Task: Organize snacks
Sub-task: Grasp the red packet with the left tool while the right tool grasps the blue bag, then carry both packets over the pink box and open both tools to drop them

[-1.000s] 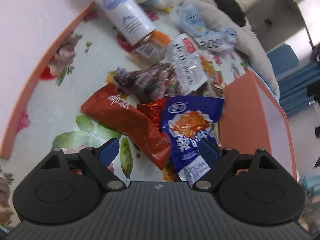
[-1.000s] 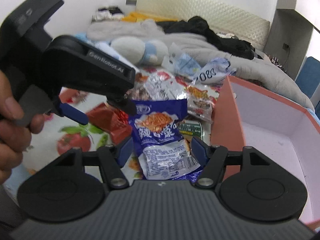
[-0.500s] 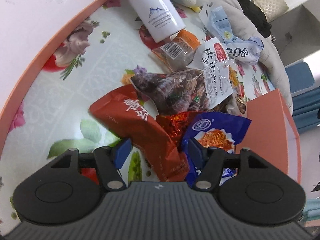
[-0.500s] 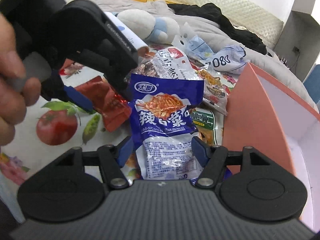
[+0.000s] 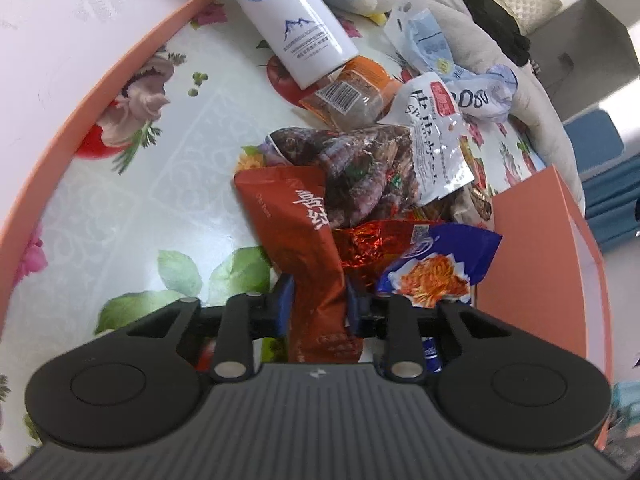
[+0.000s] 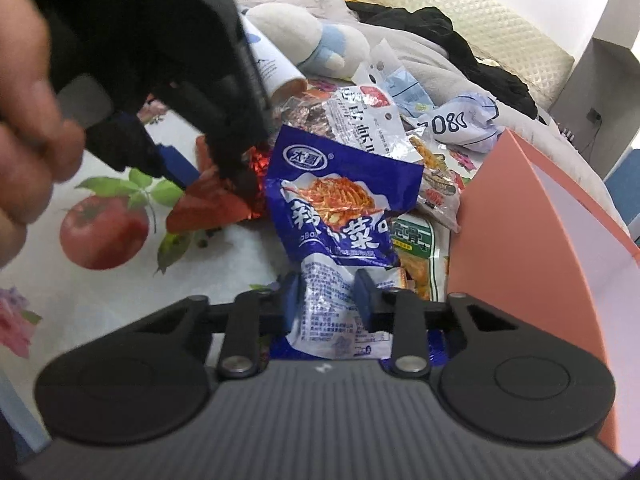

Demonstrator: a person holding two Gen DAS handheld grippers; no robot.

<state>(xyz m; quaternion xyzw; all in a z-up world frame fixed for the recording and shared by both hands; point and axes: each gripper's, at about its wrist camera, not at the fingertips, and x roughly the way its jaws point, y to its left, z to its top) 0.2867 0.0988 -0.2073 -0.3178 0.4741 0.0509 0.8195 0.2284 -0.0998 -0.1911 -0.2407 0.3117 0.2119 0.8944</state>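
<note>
Now each hand-held gripper (image 5: 319,305) pinches a packet (image 5: 308,256).

Black ribbed gripper (image 5: 318,306), blue pads (image 5: 285,300)

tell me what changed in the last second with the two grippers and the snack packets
Both grippers closed in. The left gripper moved forward and its fingers shut on the red-brown foil snack packet; the right gripper shut on the blue plastic pickled-vegetable packet. The white spray bottle, the orange cardboard box and the remaining pile kept their places.
</note>
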